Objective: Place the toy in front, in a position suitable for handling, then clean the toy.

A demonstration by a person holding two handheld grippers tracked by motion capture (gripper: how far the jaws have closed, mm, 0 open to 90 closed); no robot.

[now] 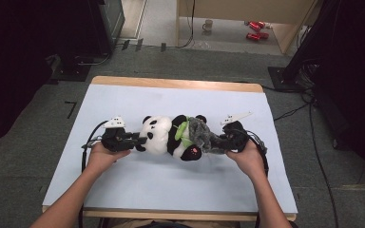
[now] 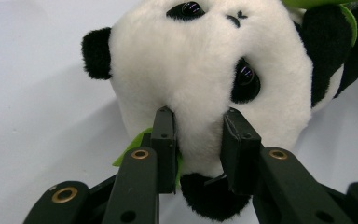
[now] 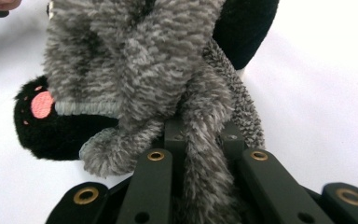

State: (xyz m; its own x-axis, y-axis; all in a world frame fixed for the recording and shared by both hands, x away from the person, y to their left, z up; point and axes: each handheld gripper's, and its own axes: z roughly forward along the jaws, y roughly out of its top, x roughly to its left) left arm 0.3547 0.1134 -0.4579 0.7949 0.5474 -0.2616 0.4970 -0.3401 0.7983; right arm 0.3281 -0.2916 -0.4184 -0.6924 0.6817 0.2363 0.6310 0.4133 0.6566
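Now, what you have in hand:
Panda [image 1: 164, 135]: it lies on its side on the white table [image 1: 123, 180], about midway between your two hands, head toward your left hand and legs toward your right.
Left gripper [image 1: 140, 139]: you have its jaws clenched on the white plush at the top of the panda's head, between the two black ears; in the left gripper view [image 2: 200, 140] the fur bulges between the pads.
Green leaf [image 2: 133, 149]: a bit of it pokes out beside the left jaw, against the head.
Grey garment [image 1: 204, 135]: it sits over the panda's lower body, bunched toward your right hand.
Right gripper [image 1: 223, 142]: you have it pinched tight on a strand of that grey plush, seen running down between the jaws in the right gripper view [image 3: 203, 135].
Paw [image 3: 42, 105]: black with a pink pad, lying on the table beside the grey fabric.
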